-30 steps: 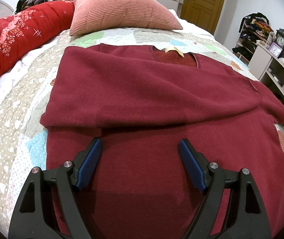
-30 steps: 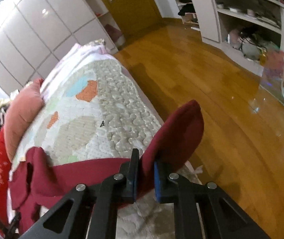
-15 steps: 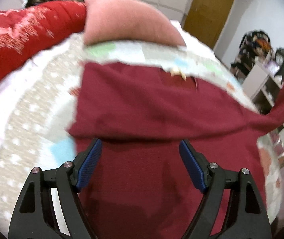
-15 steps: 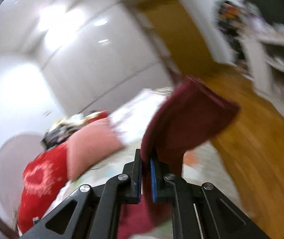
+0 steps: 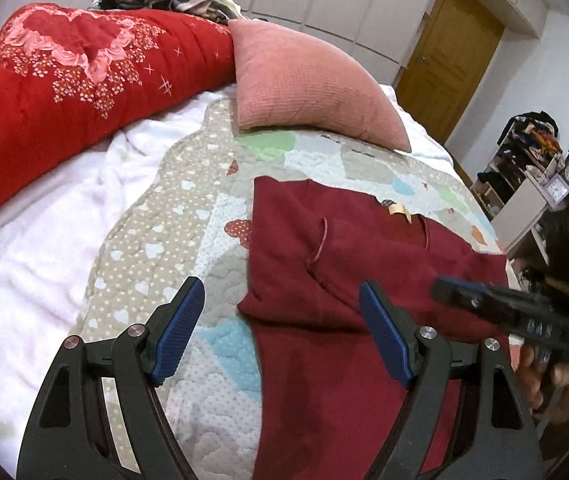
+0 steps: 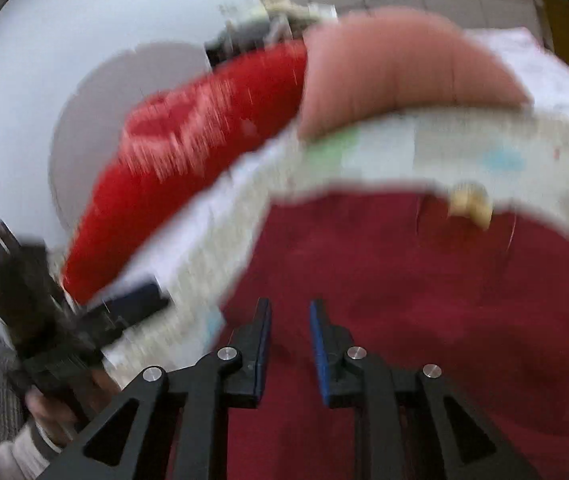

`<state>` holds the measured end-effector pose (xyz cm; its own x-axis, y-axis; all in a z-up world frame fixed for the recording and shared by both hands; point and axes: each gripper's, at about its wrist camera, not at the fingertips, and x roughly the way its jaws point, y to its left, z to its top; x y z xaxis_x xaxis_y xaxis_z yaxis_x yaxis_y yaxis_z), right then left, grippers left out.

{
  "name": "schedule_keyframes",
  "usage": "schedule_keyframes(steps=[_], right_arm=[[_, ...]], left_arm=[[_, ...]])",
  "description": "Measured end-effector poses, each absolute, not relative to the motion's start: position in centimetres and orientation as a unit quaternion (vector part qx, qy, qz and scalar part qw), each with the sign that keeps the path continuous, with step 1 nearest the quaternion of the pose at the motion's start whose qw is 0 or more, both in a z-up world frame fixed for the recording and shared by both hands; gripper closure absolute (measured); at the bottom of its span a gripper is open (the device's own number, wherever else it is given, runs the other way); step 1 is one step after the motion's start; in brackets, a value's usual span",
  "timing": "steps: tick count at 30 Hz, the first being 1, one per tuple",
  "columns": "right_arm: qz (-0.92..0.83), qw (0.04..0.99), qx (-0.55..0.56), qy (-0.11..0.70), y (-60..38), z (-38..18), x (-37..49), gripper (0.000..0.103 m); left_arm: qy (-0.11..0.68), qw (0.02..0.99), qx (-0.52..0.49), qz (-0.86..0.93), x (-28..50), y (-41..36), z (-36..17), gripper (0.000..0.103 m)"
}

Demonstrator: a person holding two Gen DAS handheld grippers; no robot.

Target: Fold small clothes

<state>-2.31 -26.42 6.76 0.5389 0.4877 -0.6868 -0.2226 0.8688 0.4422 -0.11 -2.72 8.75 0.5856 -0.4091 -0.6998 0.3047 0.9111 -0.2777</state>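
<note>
A dark red sweater [image 5: 348, 280] lies on the patchwork quilt [image 5: 172, 248], both sleeves folded across its body, a tan neck label [image 5: 398, 211] at the far end. My left gripper [image 5: 280, 328] is open and empty, hovering over the sweater's left edge. My right gripper [image 6: 290, 344] shows a gap between its blue pads with nothing in it, just above the sweater [image 6: 424, 300]; this view is blurred. The right gripper also shows in the left wrist view [image 5: 460, 296], over the sweater's right side.
A pink pillow [image 5: 308, 84] and a red quilted duvet [image 5: 64, 64] lie at the head of the bed. White blanket [image 5: 36, 240] covers the left side. A wooden door [image 5: 448, 56] and cluttered shelves [image 5: 532, 168] stand to the right.
My right gripper carried the right sleeve up and across the sweater, then opened and let it go. My left gripper shifted left, toward the sweater's left edge.
</note>
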Motion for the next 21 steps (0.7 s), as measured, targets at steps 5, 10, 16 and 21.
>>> schedule_keyframes(steps=[5,10,16,21], right_arm=[[0.131,0.896,0.113,0.409,-31.6,7.9,-6.8,0.061],[0.009,0.920,0.125,0.372,-39.9,9.9,-13.1,0.053],[-0.054,0.892,0.188,0.407,-46.1,7.2,-15.4,0.052],[-0.016,0.903,0.123,0.410,-43.3,6.0,-13.9,0.053]], left_arm=[[0.416,0.882,-0.080,-0.208,1.7,-3.6,8.0,0.023],[0.448,0.861,-0.094,-0.221,4.3,-6.6,6.2,0.023],[0.477,0.855,-0.021,-0.202,5.5,-11.3,4.2,0.060],[0.473,0.857,-0.025,-0.200,6.0,-11.1,5.3,0.095]])
